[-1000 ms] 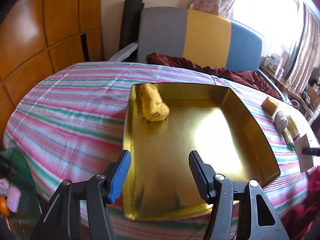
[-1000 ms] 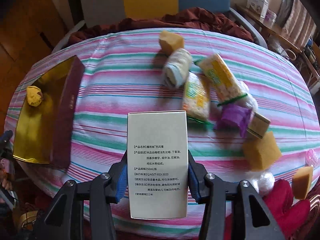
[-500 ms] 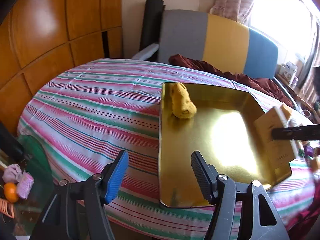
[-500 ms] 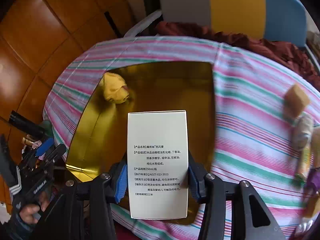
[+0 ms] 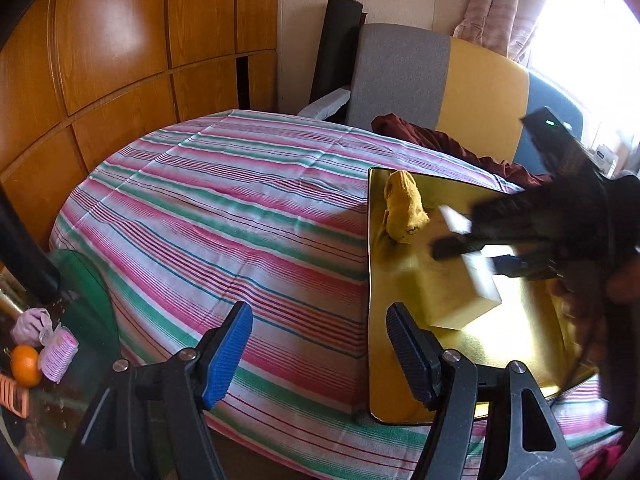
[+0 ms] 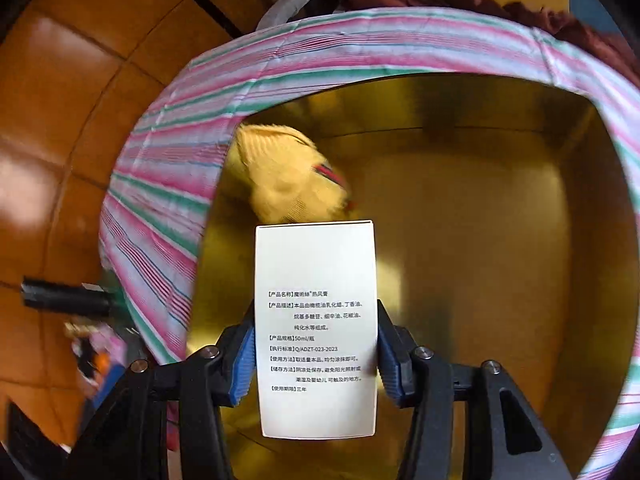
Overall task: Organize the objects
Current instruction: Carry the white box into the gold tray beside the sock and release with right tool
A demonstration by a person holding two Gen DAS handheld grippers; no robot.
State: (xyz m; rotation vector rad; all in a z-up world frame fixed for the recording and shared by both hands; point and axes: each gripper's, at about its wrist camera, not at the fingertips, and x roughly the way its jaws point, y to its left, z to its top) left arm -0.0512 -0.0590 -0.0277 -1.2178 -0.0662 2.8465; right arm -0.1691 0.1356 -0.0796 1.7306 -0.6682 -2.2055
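Observation:
A gold tray (image 5: 520,344) lies on the striped tablecloth (image 5: 224,216), with a rolled yellow cloth (image 5: 404,208) in its far left corner. My right gripper (image 6: 316,320) reaches down into the tray (image 6: 480,240) with a white printed box (image 6: 316,280) between its blue pads. The jaws are opening, but the pads still touch the box's sides. In the left wrist view the box (image 5: 460,300) sits low on the tray floor just in front of the yellow cloth (image 6: 284,176). My left gripper (image 5: 318,320) hovers over the tray's left rim, jaws opening, nothing between them.
A grey, yellow and blue chair (image 5: 440,76) with a maroon cloth (image 5: 440,140) stands behind the table. Wooden panels (image 5: 120,48) line the left wall. A glass side table (image 5: 88,300) at lower left carries an orange (image 5: 25,364) and a pink item (image 5: 60,354).
My right gripper swung left from the cluttered side of the table and lowered the white box into the tray. My left gripper drifted left and its jaws widened.

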